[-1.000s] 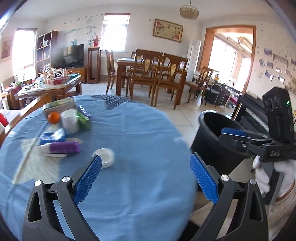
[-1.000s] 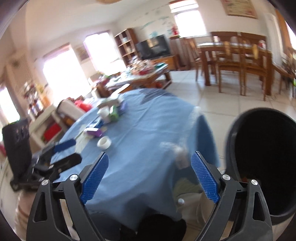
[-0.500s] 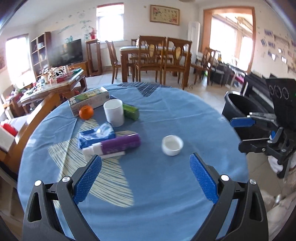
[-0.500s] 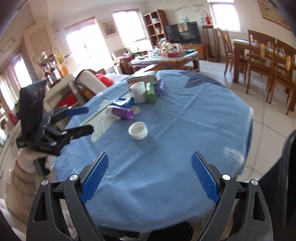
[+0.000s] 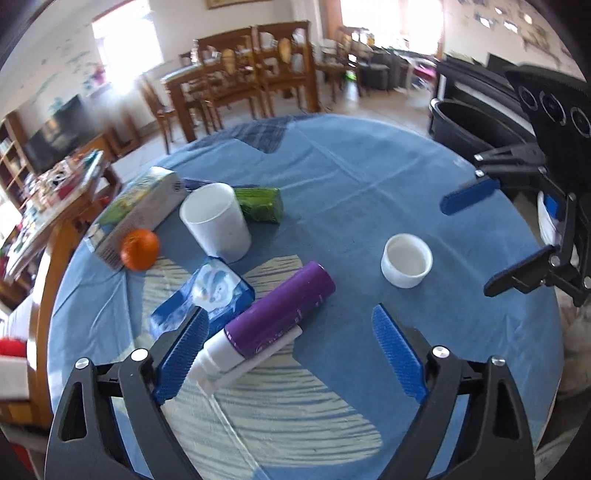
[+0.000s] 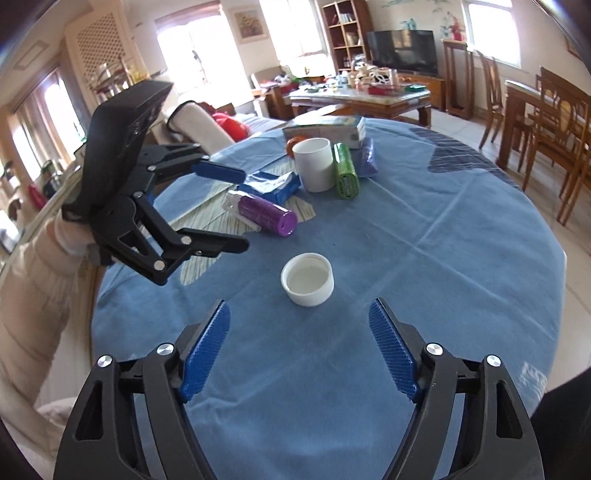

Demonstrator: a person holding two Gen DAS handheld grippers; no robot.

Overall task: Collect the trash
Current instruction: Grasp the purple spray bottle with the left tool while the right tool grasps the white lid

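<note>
Both claws gape empty, lately narrowing; only the left view shows the black bin (image 5: 461, 125).

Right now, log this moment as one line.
left gripper: open, closing, over purple bottle | right gripper: open, closing, before white cap | nothing held

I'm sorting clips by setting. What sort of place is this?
Most likely a home's open living and dining room: a television beside a bookshelf, wooden dining chairs, and a round table under a blue cloth.
</note>
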